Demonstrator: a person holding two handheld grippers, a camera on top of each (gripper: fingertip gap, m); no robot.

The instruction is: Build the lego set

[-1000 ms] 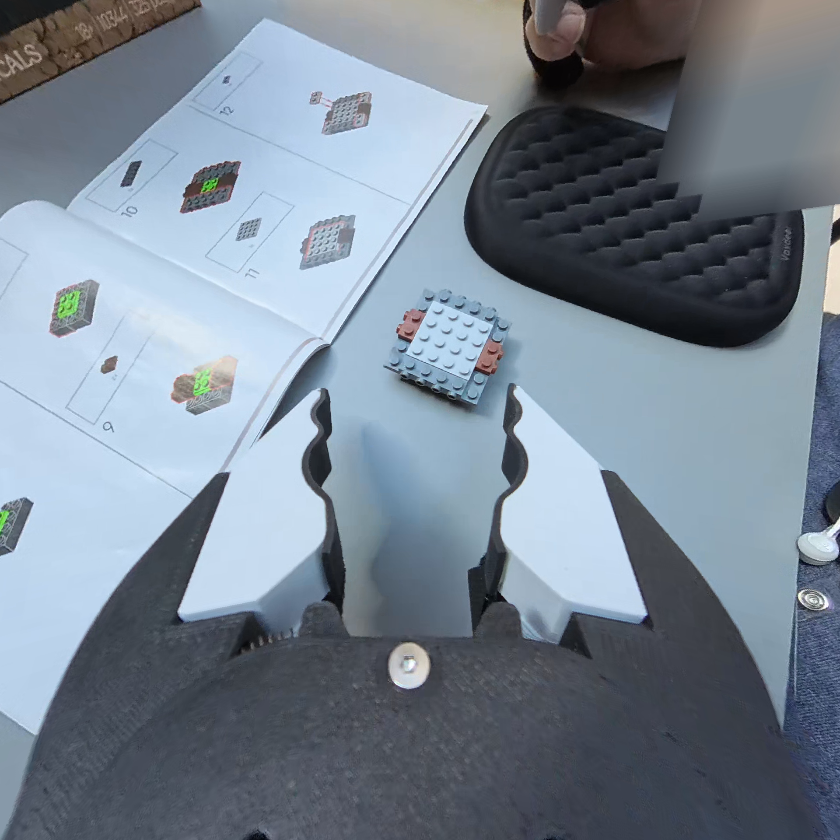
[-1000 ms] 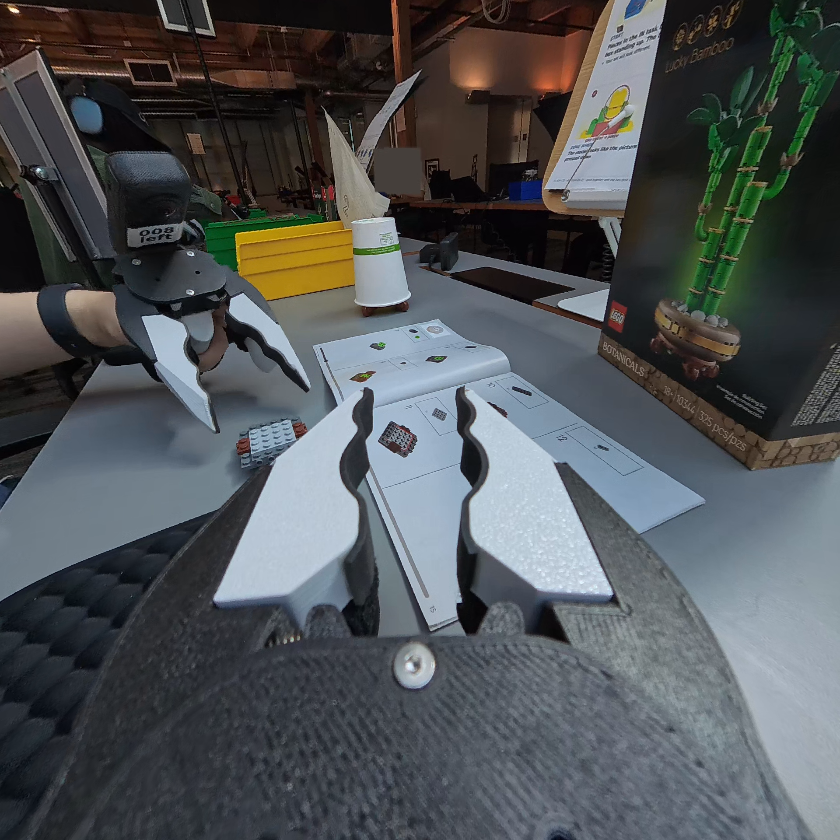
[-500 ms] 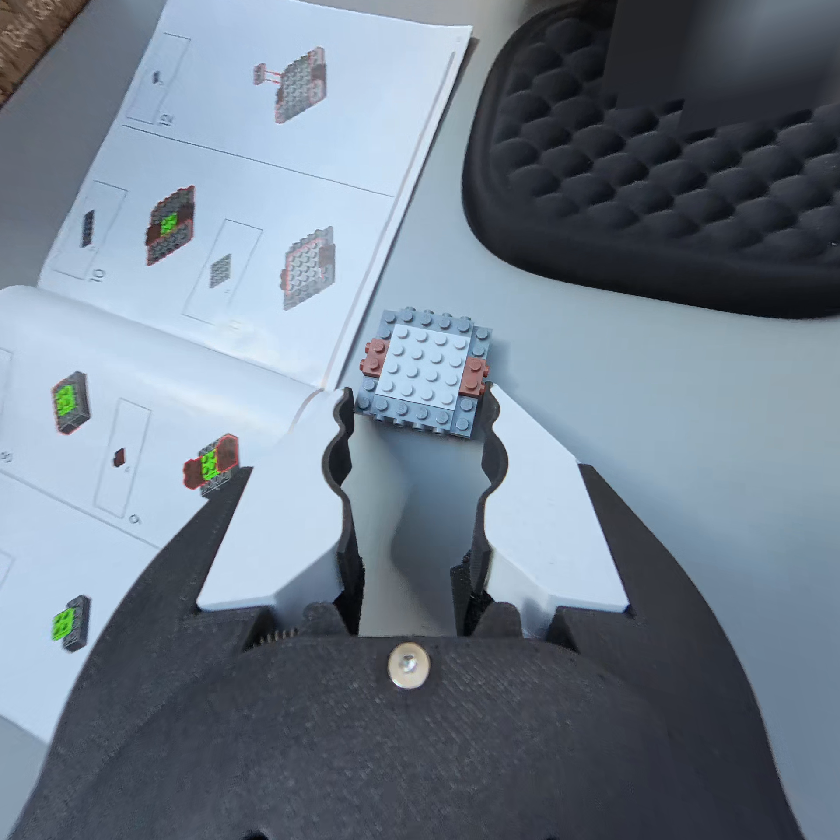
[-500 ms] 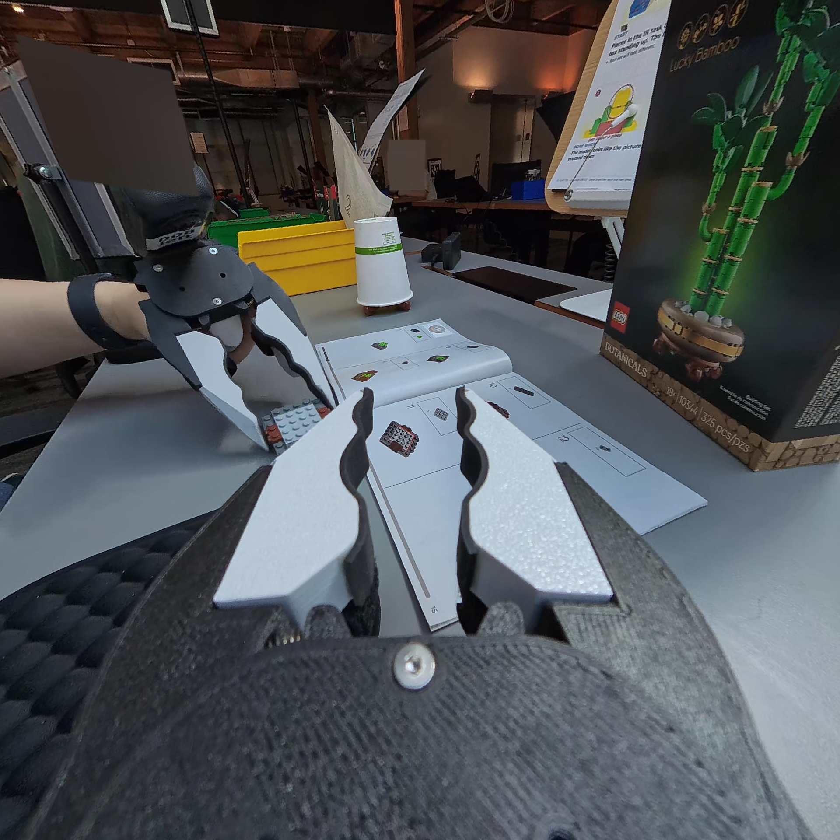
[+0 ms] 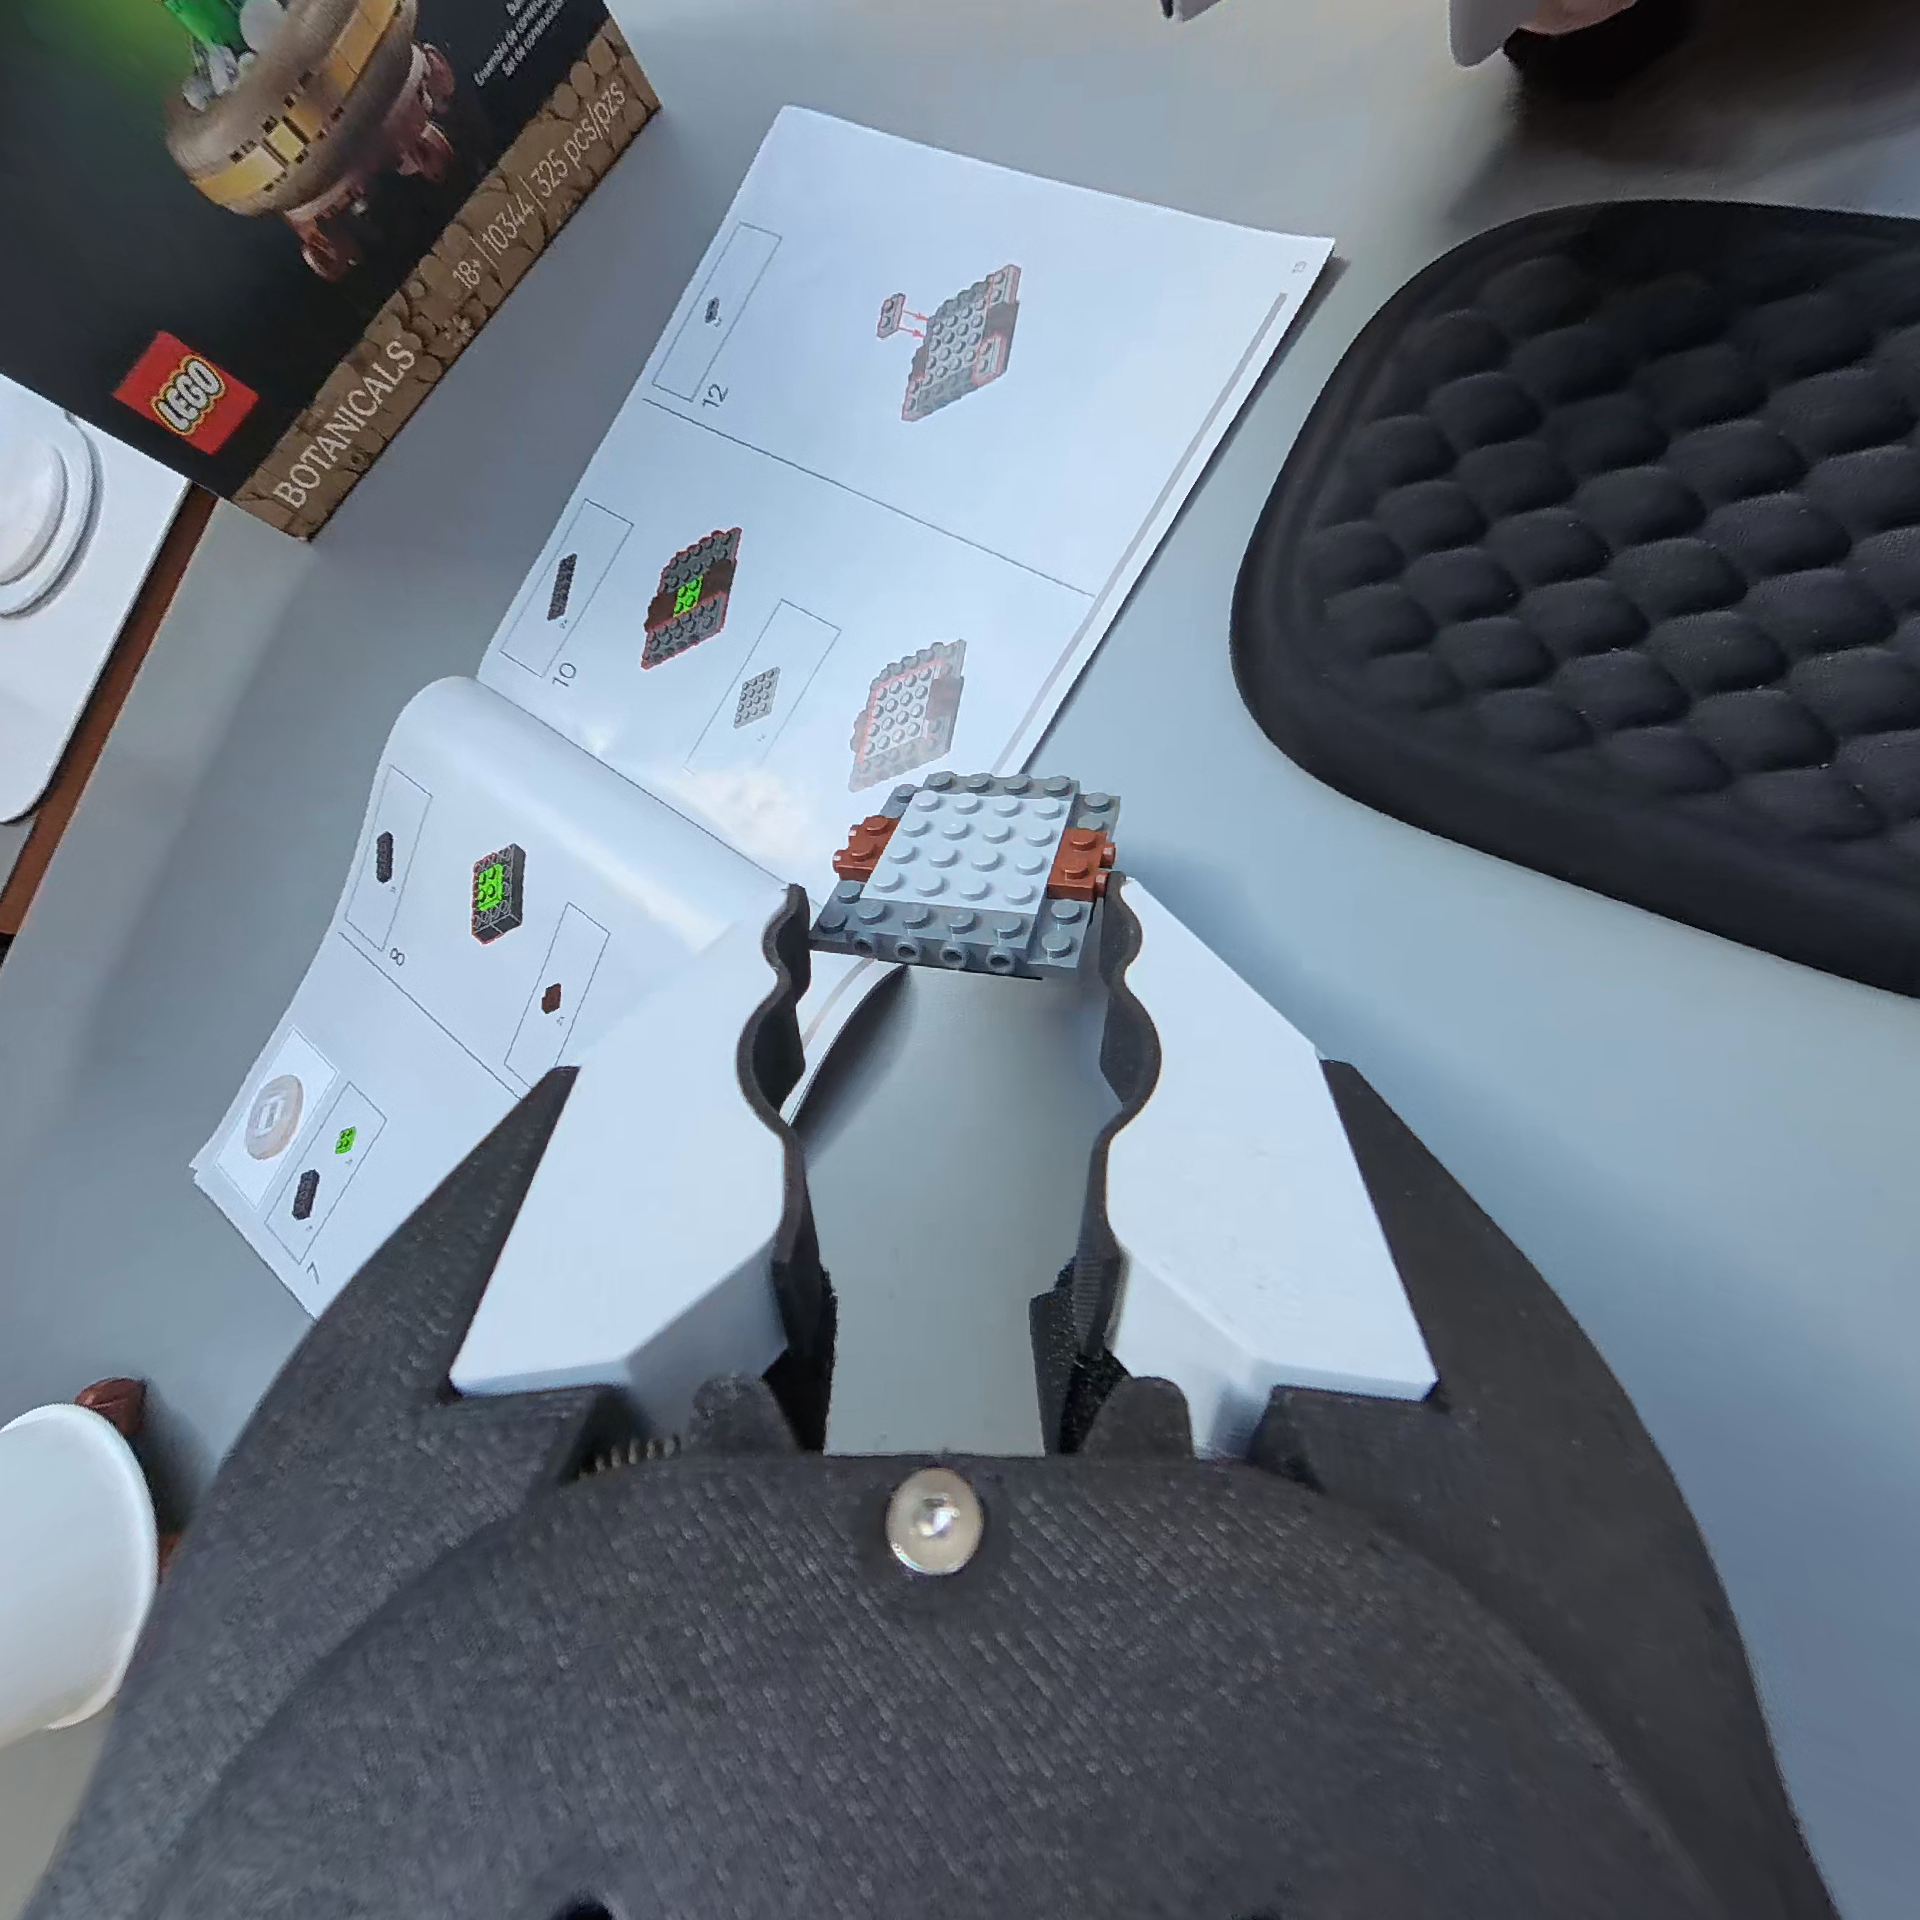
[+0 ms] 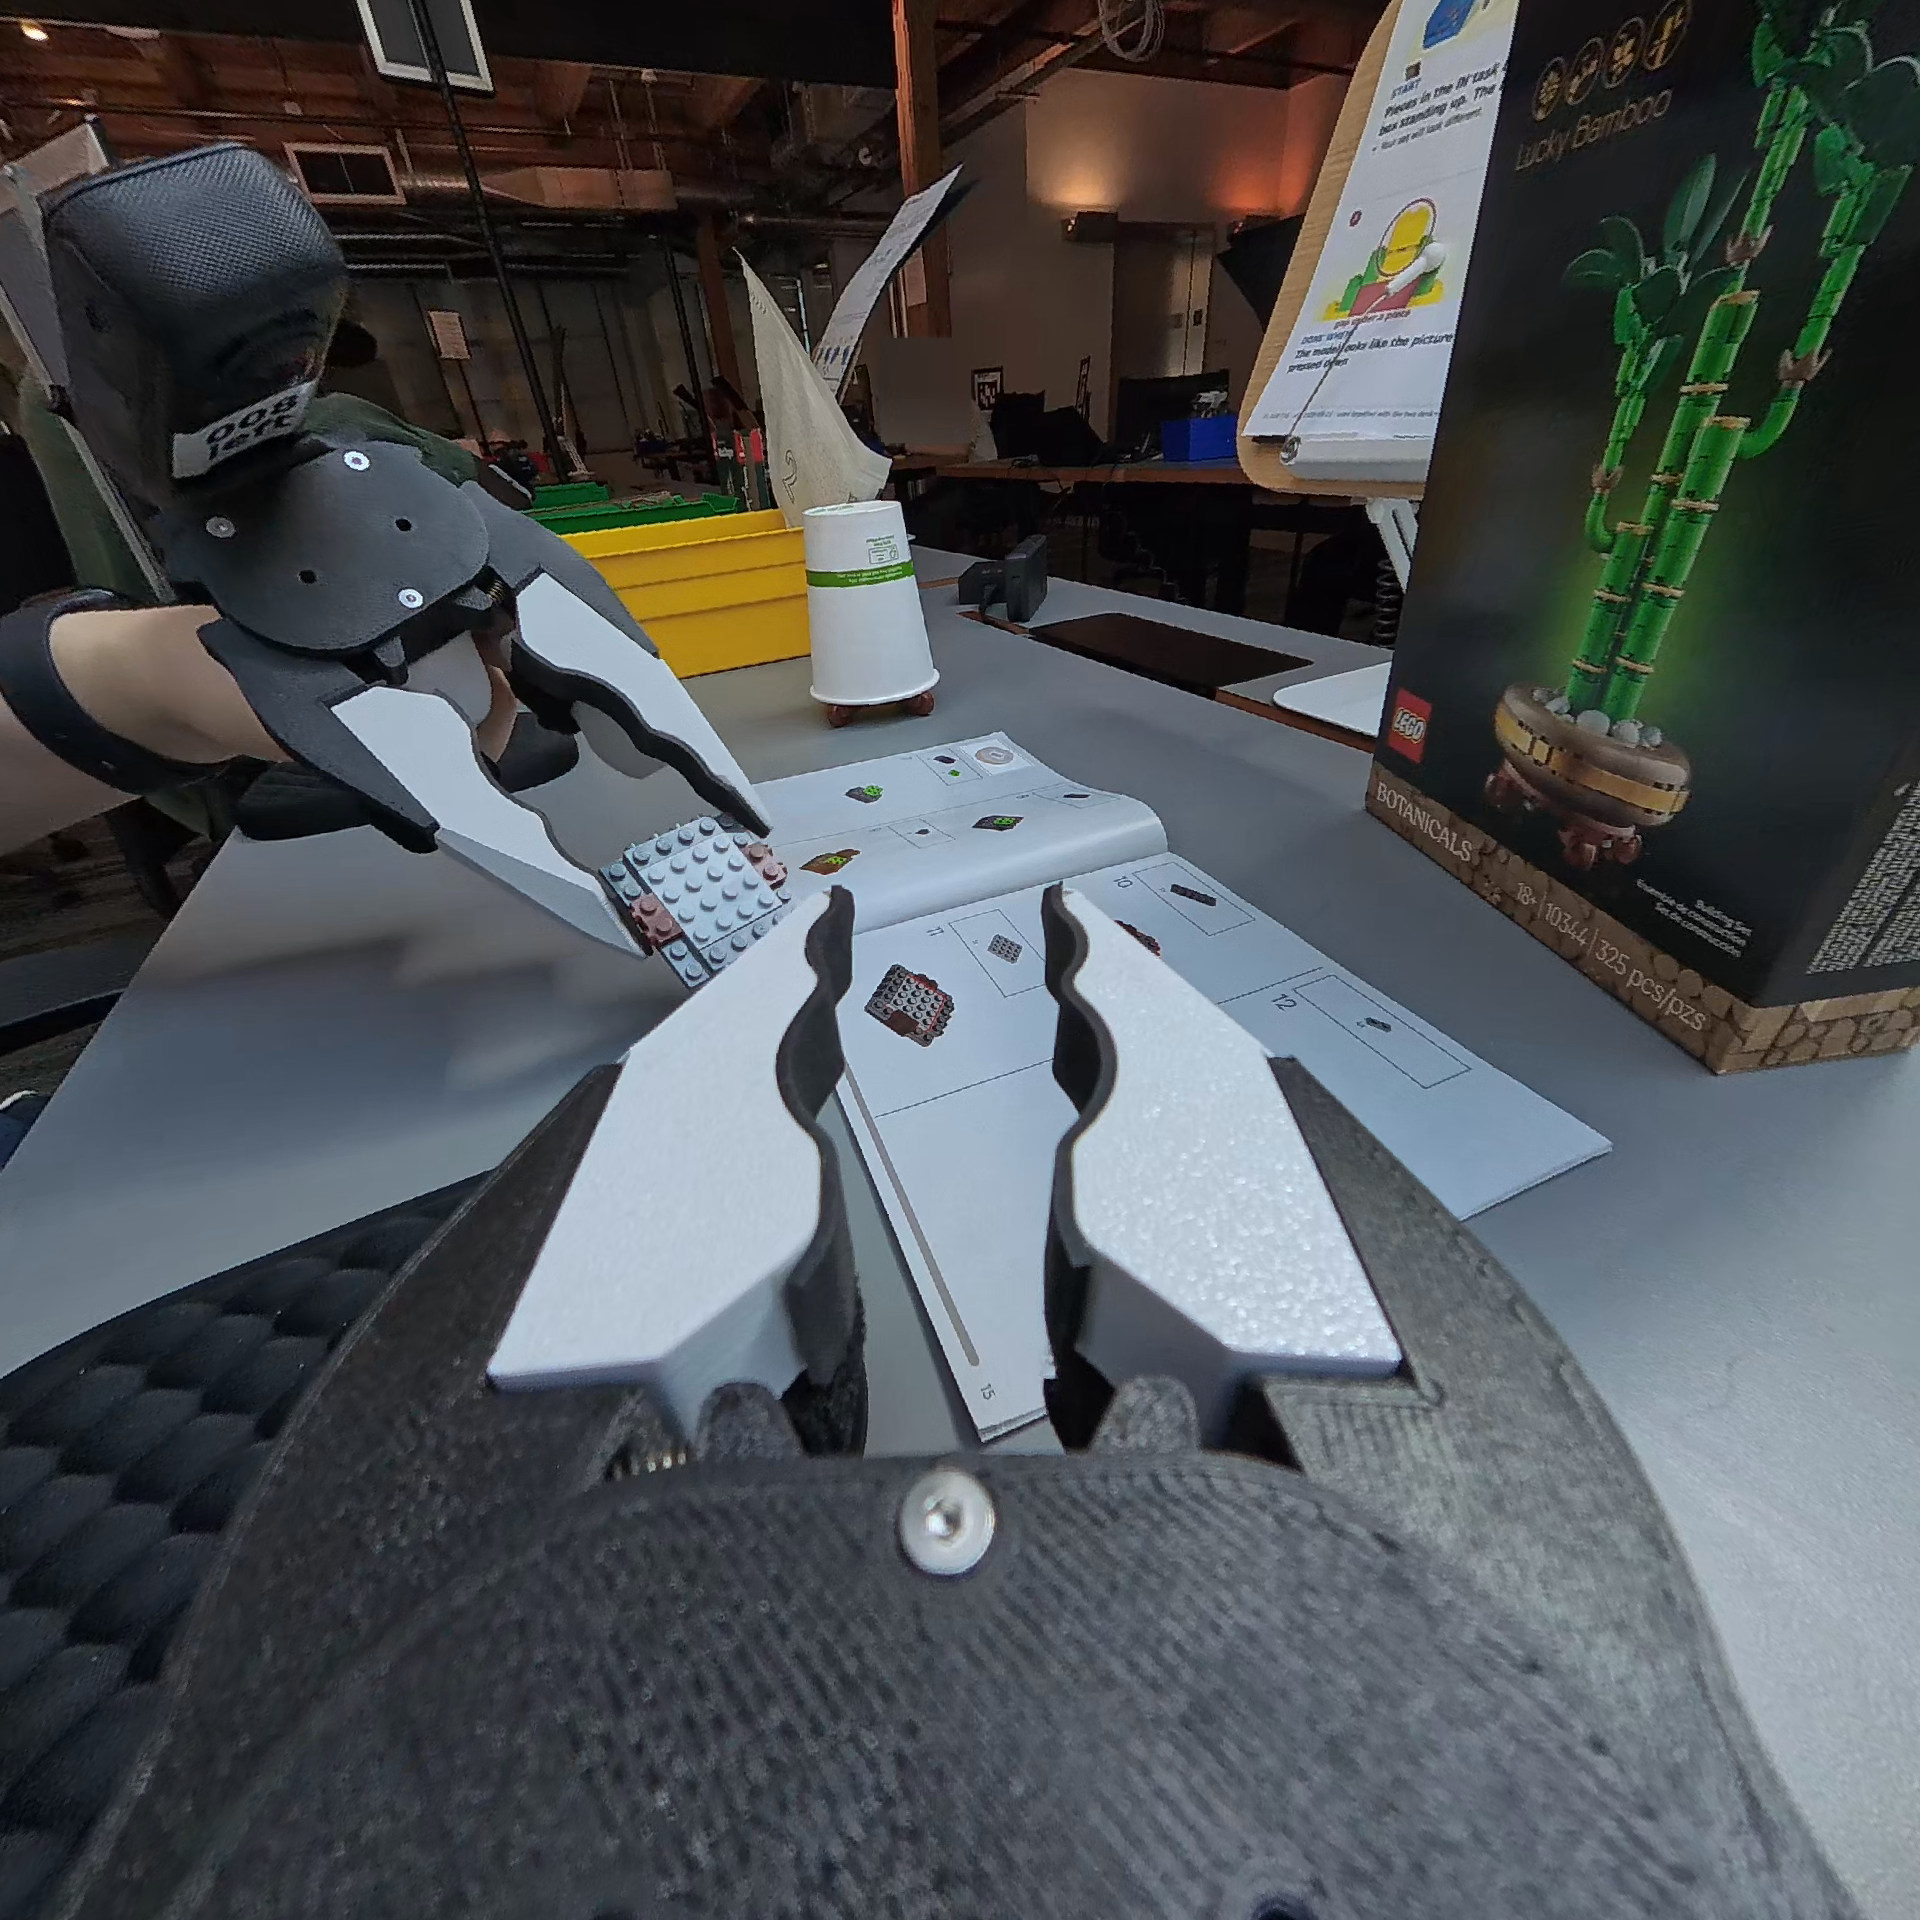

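The grey lego plate assembly [image 5: 971, 878], a square stack of studded plates with a reddish-brown piece on each of two opposite sides, is off the tabletop [image 5: 1403, 1143], pinched at its near edge between the tips of the left tongs [image 5: 954, 914]. It tilts with its far edge raised and hangs over the near corner of the open instruction booklet [image 5: 831, 499]. In the right wrist view the same assembly [image 6: 701, 894] sits between the left tongs [image 6: 675, 883], just left of the booklet's fold.

The grip looks shallow: only the fingertips bear on the assembly's sides, right by the brown side pieces. A squeeze landing on those small pieces could, I judge, pop them loose, and a quick swing could let the assembly pivot or slip out and drop onto the booklet.

The right tongs [image 6: 945, 909] hover low over the booklet [image 6: 1143, 1039], spread a little and holding nothing.

The tabletop is smooth matte grey. A black quilted pad [image 5: 1610, 582] lies to the right, near the person. At the far side stands the dark set box [image 6: 1683, 520] printed with green bamboo, an upturned white paper cup [image 6: 868, 613] resting on brown pieces, and yellow bins [image 6: 707, 592]. Beyond is a dim workshop hall with wooden posts and other tables.
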